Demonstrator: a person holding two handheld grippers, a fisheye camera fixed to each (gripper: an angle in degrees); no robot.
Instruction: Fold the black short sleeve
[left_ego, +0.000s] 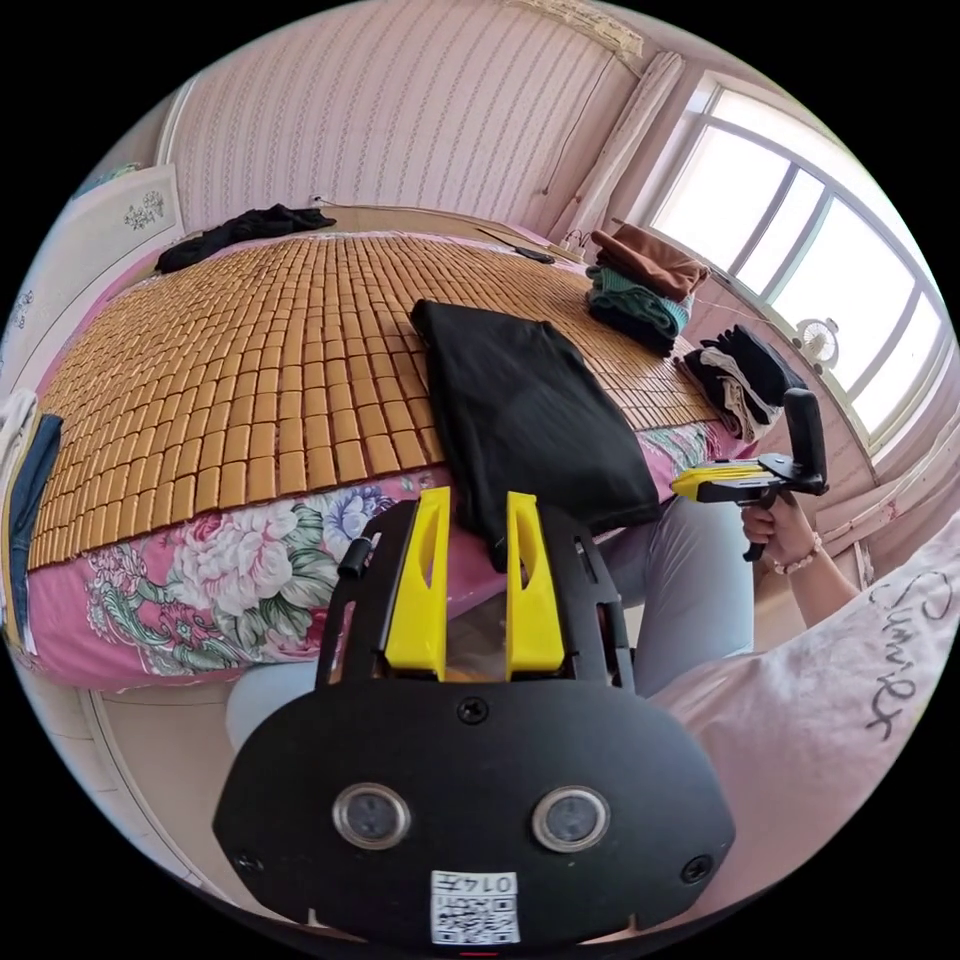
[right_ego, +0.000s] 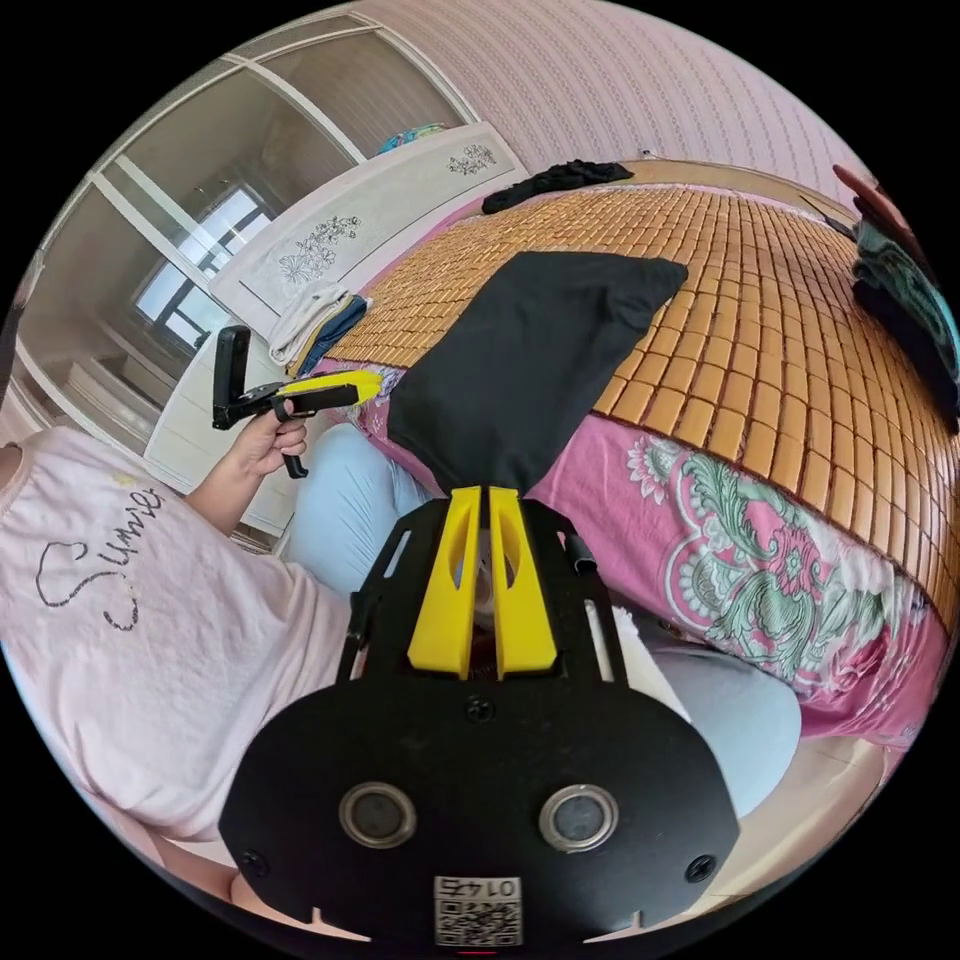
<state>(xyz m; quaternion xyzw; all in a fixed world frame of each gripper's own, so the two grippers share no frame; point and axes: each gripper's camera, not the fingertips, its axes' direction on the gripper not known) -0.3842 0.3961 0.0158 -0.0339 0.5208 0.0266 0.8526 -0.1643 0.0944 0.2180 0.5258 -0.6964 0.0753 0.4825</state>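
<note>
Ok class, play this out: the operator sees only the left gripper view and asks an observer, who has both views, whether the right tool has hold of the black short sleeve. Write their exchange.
Operator: Is the right tool gripping the shirt?
Observer: In the right gripper view, the right tool has its jaws closed to a slit at the hanging hem of the black short sleeve. I cannot confirm a grip.
Operator: How does my left tool look from outside?
Observer: The left tool is held in a hand off the bed's edge. It is beside the shirt and seems not to touch it.
Operator: What stands behind it?
Observer: A tall white cabinet.
</note>
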